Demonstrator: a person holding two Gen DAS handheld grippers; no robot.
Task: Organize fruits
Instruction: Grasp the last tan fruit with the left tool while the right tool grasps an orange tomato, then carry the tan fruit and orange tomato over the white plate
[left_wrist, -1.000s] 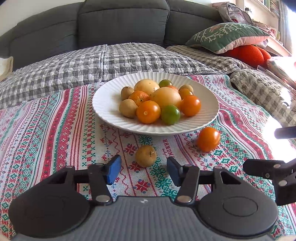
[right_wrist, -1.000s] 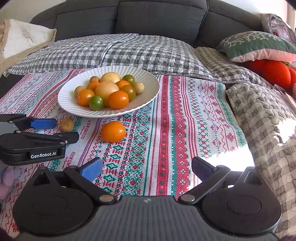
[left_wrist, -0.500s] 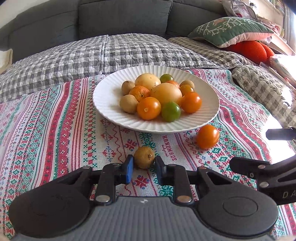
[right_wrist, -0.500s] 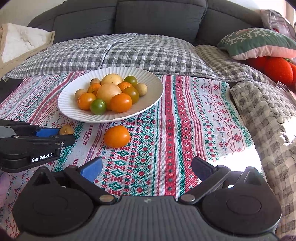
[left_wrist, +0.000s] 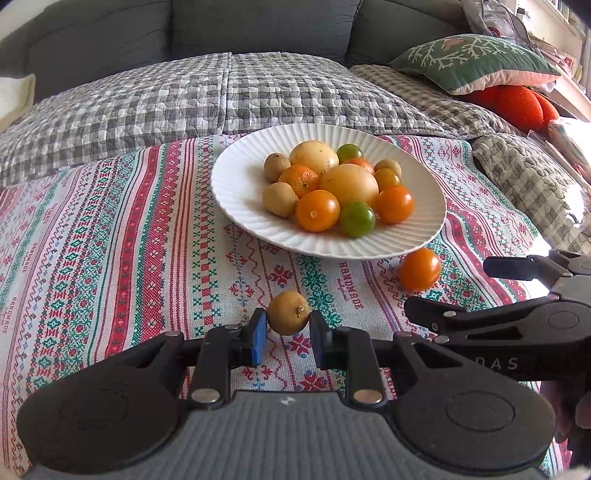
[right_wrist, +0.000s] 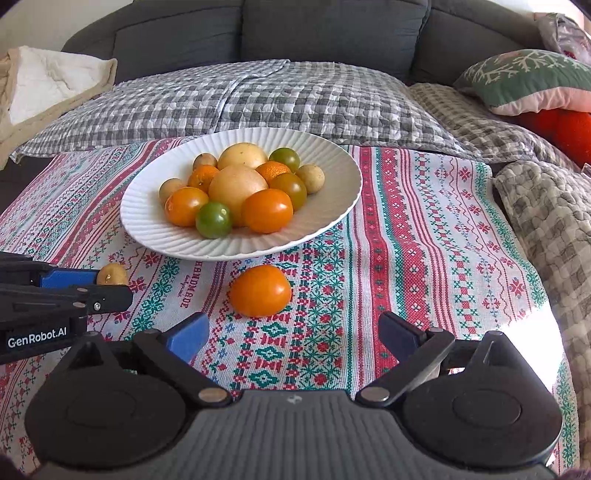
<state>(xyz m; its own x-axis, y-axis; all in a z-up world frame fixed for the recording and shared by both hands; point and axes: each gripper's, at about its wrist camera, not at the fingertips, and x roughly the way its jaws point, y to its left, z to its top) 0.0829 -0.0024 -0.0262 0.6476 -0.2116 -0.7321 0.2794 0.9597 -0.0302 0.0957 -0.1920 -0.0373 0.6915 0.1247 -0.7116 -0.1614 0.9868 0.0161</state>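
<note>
Left gripper (left_wrist: 285, 338) jaws clenched on small tan fruit (left_wrist: 288, 312), right gripper (right_wrist: 293, 332) jaws closing short of orange tomato (right_wrist: 260, 290)

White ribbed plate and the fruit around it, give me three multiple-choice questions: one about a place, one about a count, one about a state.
1. Where does the loose orange tomato lie?
A. on the white ribbed plate
B. on the patterned red and green cloth, near the plate's front rim
C. on the grey checked quilt

2. How many fruits lie off the plate?
A. two
B. four
C. none

3. What is the left hand-held gripper doing?
A. standing wide open with nothing in it
B. pressing on the plate's rim
C. clamped on the small tan round fruit

Answers:
1 B, the tomato sits on the cloth just in front of the plate.
2 A, only the orange tomato and the small tan fruit are off it.
3 C, both blue pads press the fruit's sides.
</note>
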